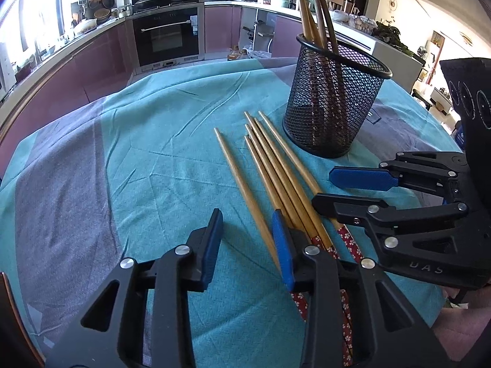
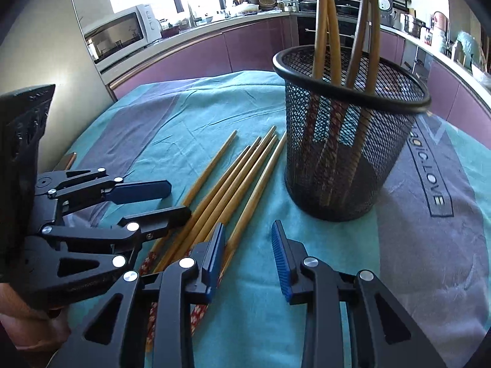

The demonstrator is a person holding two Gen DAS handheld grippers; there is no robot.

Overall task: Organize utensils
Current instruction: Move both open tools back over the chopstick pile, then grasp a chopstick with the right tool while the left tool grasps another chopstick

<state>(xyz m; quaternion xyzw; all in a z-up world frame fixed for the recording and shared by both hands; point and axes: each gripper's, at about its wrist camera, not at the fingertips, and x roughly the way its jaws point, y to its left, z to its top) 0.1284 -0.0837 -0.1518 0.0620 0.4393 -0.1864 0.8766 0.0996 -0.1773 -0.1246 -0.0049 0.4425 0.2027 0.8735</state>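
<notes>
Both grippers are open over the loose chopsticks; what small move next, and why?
Probably lower the left gripper and close on the lone chopstick: it lies apart from the bundle, between the open jaws, and the mesh holder already holds others.

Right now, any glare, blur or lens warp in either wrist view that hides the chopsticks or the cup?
Left wrist view: windows at the left blown out, counters bowed by the fisheye, chopsticks and mesh cup sharp. Right wrist view: window glare at the top, corners vignetted, the sticks standing in the cup curve from distortion; the chopsticks on the cloth are clear.
</notes>
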